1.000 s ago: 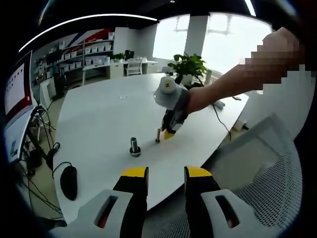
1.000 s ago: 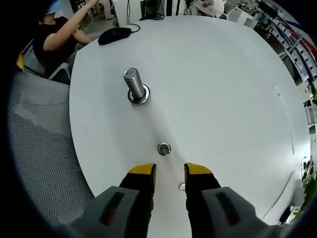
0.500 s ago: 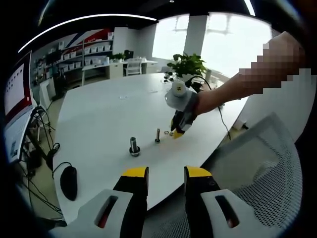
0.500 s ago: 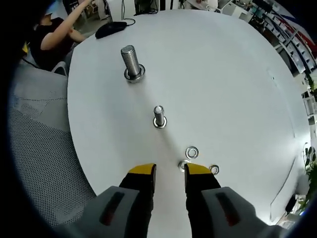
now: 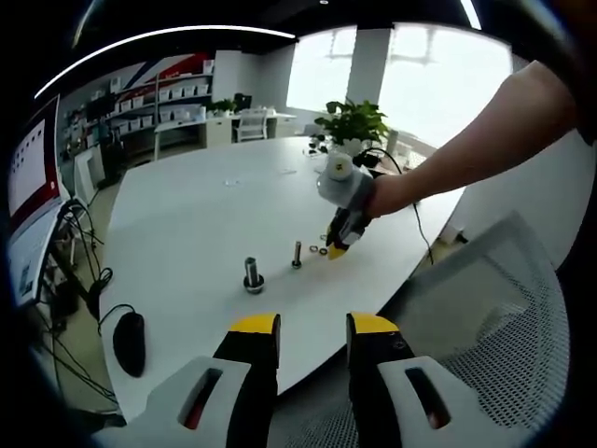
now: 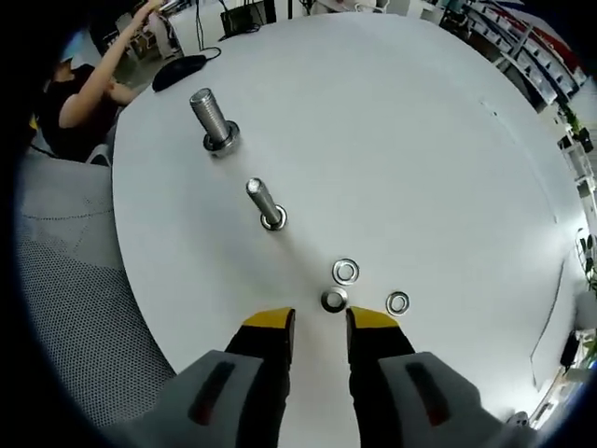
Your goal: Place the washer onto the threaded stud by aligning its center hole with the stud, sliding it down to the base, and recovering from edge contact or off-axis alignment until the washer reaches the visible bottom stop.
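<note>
in the left gripper view, the left gripper (image 5: 312, 329) hangs over the near edge of the white table (image 5: 187, 215) with its jaws spread and nothing between them, while the right gripper (image 5: 336, 250) dips toward the tabletop just beside the thin stud (image 5: 297, 255), with the thick stud (image 5: 253, 275) and a black mouse (image 5: 129, 343) nearer. in the right gripper view, the right gripper (image 6: 320, 322) is spread and empty just above a washer (image 6: 334, 300), with two more washers (image 6: 346, 272) and (image 6: 397, 302) lying flat close by, none of them on the thin stud (image 6: 264, 203) or the thick stud (image 6: 212, 121).

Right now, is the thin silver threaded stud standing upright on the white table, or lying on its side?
Upright. The thin silver threaded stud stands on its wide base on the white table, its shaft rising free, with no washer on it.
</note>
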Action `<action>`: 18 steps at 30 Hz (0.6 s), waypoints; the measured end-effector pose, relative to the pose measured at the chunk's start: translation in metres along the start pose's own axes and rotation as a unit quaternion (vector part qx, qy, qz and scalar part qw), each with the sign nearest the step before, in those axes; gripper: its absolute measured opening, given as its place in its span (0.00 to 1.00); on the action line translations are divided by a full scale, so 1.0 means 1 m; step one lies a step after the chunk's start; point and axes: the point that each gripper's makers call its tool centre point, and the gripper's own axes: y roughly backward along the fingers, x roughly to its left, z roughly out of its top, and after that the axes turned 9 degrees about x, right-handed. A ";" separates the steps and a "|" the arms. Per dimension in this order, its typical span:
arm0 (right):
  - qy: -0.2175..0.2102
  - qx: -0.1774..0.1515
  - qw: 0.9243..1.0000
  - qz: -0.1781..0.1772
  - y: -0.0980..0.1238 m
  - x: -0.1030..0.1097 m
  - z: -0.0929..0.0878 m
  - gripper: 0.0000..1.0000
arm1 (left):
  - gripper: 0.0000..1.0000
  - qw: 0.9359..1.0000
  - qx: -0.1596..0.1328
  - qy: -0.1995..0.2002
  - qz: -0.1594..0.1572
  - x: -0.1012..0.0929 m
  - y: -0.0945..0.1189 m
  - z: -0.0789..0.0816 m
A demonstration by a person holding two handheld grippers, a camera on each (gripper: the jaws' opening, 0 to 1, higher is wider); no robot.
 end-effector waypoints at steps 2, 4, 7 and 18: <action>-0.010 0.000 1.000 0.002 -0.004 -0.004 0.001 0.24 | 0.26 1.000 0.001 0.000 0.000 -0.001 0.000 0.000; -0.018 -0.004 1.000 0.002 0.002 0.003 0.001 0.24 | 0.26 1.000 0.002 0.000 0.000 -0.001 0.000 0.000; -0.022 -0.001 1.000 0.002 -0.005 -0.002 0.003 0.23 | 0.26 1.000 0.002 0.001 0.000 0.000 0.001 0.000; -0.009 0.002 1.000 0.005 -0.002 0.002 0.009 0.20 | 0.26 1.000 0.005 0.002 -0.001 -0.002 0.003 0.001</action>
